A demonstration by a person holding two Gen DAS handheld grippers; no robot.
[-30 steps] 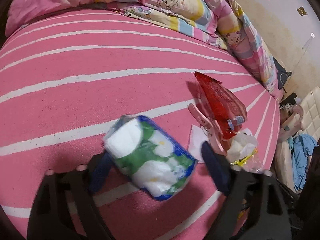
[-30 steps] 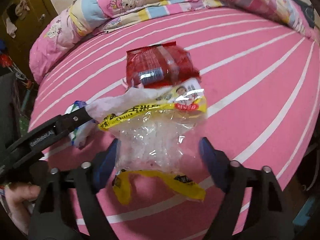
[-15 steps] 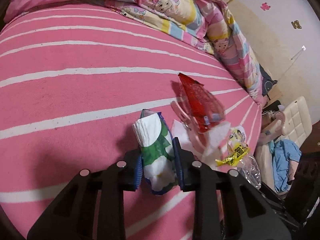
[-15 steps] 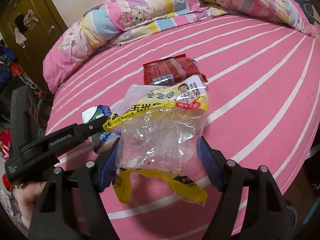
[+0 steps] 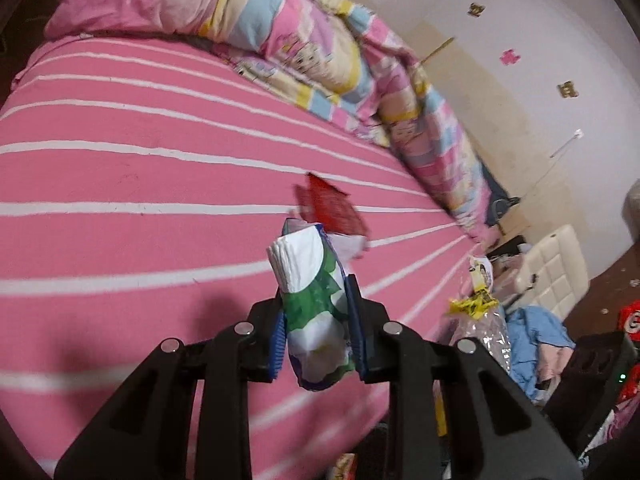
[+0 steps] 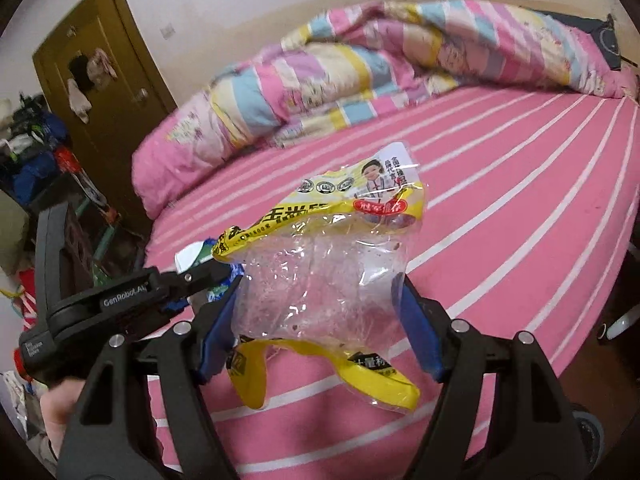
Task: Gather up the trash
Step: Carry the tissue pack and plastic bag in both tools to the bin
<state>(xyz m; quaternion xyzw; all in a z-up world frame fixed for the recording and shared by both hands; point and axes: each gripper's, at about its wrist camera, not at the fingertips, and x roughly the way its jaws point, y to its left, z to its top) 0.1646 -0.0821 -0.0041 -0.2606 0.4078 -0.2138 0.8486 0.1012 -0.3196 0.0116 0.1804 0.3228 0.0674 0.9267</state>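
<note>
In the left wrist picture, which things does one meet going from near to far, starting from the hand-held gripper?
Left hand-held gripper → green and white tissue pack held between its fingers → red wrapper lying on the pink striped bed → rumpled colourful quilt → wall.

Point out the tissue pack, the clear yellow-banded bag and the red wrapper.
tissue pack (image 5: pixel 316 300): left wrist view, green printed middle between the fingers.
clear yellow-banded bag (image 6: pixel 320 280): right wrist view, crinkled clear middle.
red wrapper (image 5: pixel 330 208): left wrist view, flat red face on the bed.
</note>
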